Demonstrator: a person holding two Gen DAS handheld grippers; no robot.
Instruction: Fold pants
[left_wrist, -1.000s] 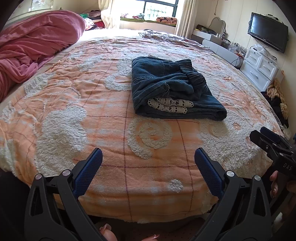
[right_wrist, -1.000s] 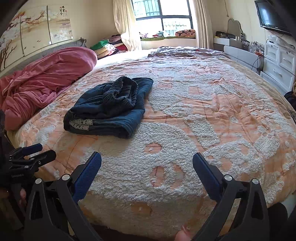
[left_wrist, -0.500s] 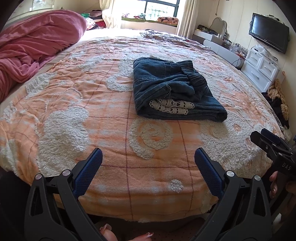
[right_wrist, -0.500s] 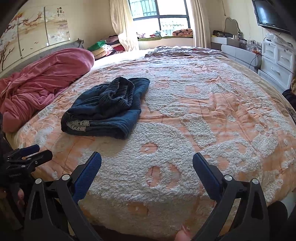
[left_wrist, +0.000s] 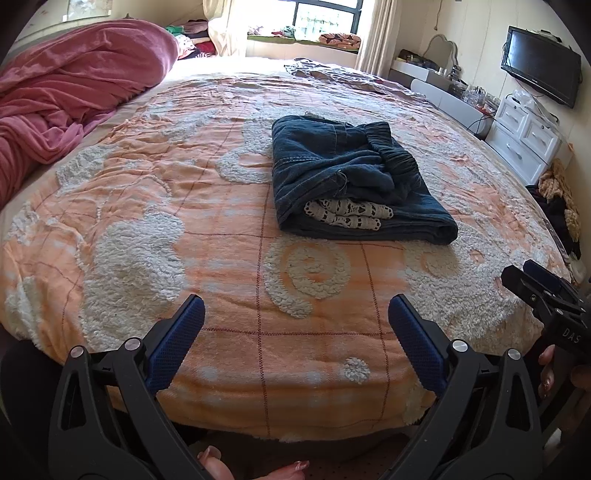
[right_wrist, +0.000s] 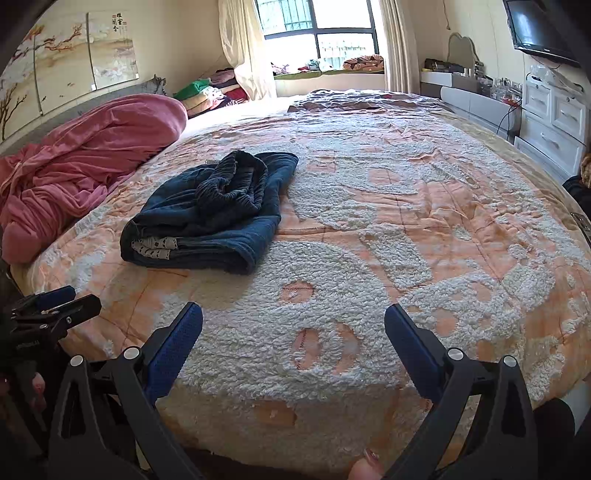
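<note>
— Pants (left_wrist: 354, 177), where are they?

— Folded into a dark blue bundle on the orange and white bedspread (left_wrist: 147, 206), toward the middle of the bed, elastic waistband bunched on top and a pale lace trim poking out of the near edge. From the right wrist view the same bundle (right_wrist: 214, 218) sits off to the left.

— And the grippers?

— Left gripper (left_wrist: 295, 325) hangs over the near edge of the bed, blue-padded jaws spread wide, nothing between them. Right gripper (right_wrist: 293, 332) does the same farther along the edge, jaws also wide apart and empty. Both are well apart from the pants. Each shows in the other's view at the frame's side.

— Anything between them and the bundle?

— Only bare bedspread. Nothing lies across that stretch.

— What else is around?

— A heaped pink blanket (left_wrist: 66, 99) along the left side of the bed, a white dresser (left_wrist: 524, 136) and a wall-mounted television (left_wrist: 539, 74) on the right, a window (right_wrist: 317, 22) with curtains at the far end, and painted panels (right_wrist: 66, 66) on the left wall.
</note>
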